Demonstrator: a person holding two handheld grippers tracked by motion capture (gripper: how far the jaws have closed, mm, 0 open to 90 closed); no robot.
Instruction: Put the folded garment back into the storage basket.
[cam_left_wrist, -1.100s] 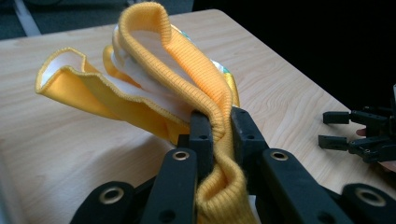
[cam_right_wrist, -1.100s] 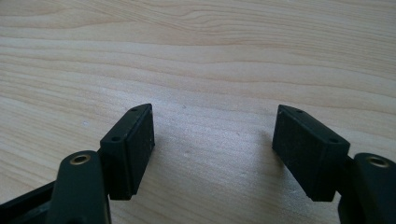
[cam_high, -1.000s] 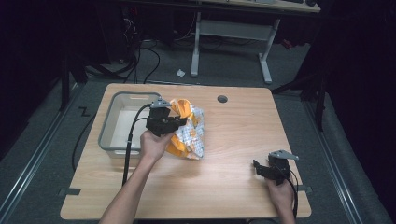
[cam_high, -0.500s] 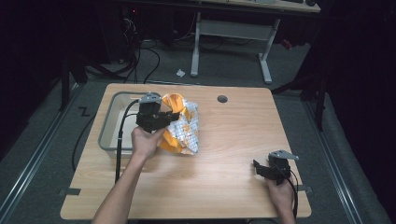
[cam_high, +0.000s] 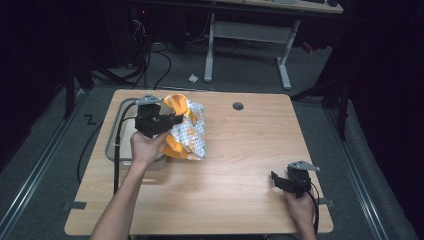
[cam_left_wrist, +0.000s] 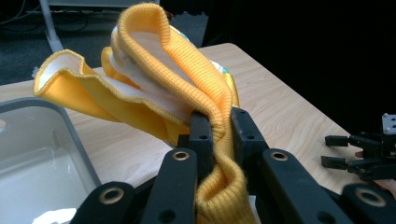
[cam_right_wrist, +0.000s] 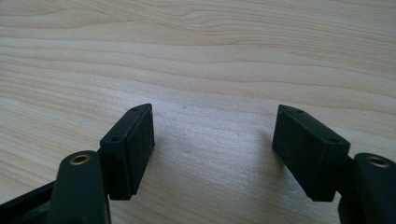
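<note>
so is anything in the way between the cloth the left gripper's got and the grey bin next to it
Nothing visible. The left gripper is shut on the ribbed edge of the yellow cloth, which hangs right beside the grey bin. The bin's open top is unobstructed, with only a bit of white material inside. The right gripper rests far off, jaws open.

The left gripper (cam_high: 172, 120) is now seen farther left than a second ago, over the near edge of the grey tray (cam_high: 114, 145). The yellow garment (cam_high: 187, 131) clamped in it is carried along, lifted and more bunched.
</note>
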